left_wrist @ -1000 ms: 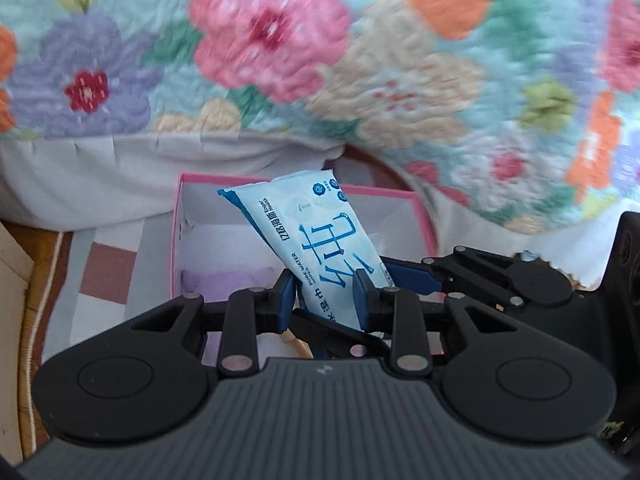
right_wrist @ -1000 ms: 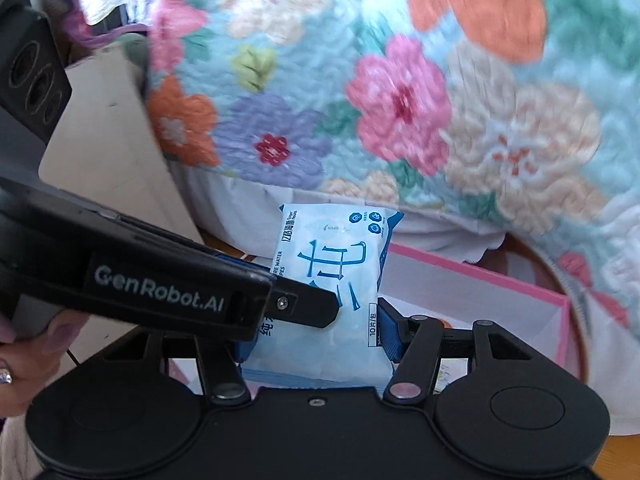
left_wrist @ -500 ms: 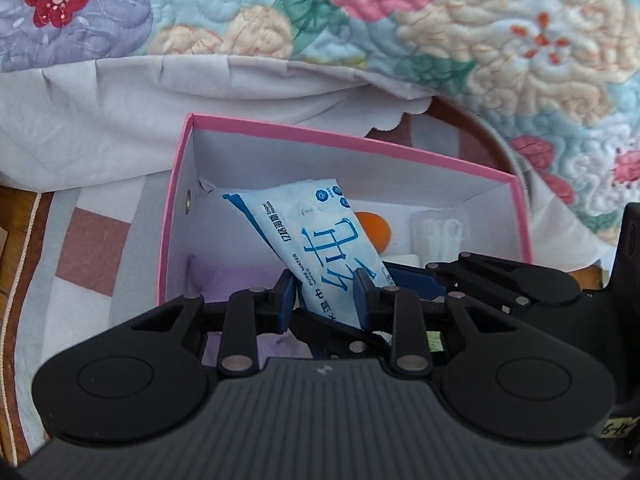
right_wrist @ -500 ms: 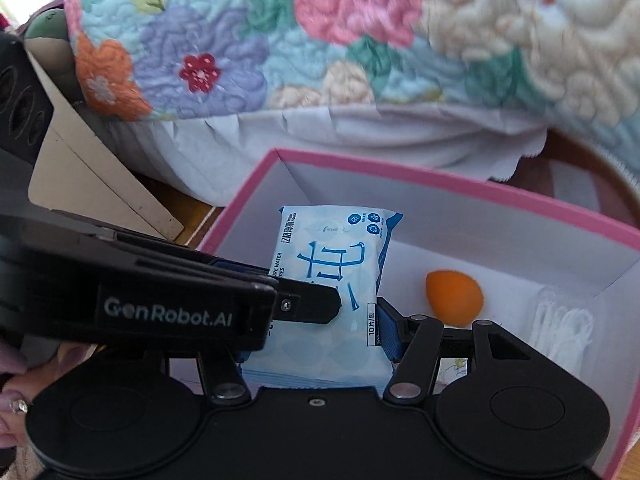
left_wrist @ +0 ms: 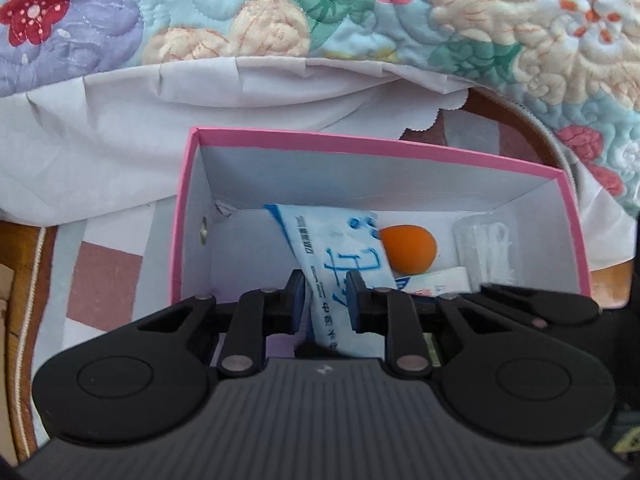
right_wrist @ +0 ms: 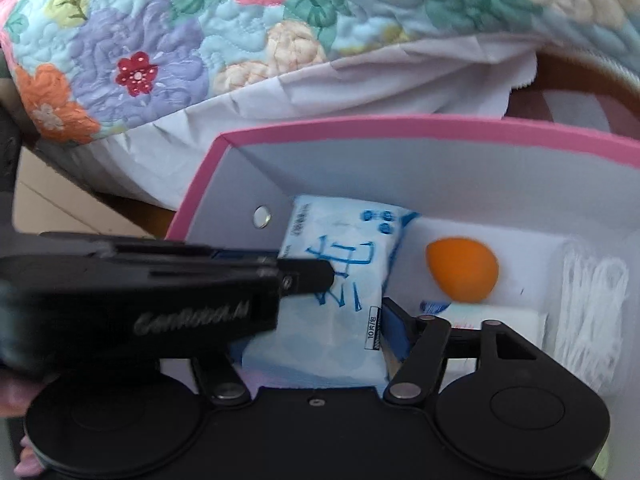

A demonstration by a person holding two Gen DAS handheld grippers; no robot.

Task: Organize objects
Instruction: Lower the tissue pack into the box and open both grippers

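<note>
A light blue wet-wipes pack with blue writing is down inside the pink-rimmed white box, near its left wall. My left gripper is shut on the pack. My right gripper also grips the same pack from its sides. The left gripper's body crosses the left of the right wrist view and hides the right gripper's left finger. The box rim shows there too.
In the box lie an orange egg-shaped sponge, a clear bag of cotton swabs, a small white carton and something lilac. A flowered quilt with white sheet hangs behind the box. A checked cloth lies left.
Both grippers have lowered the wipes pack further into the box; its top now sits below the rim. The box looks larger and closer in both views.
</note>
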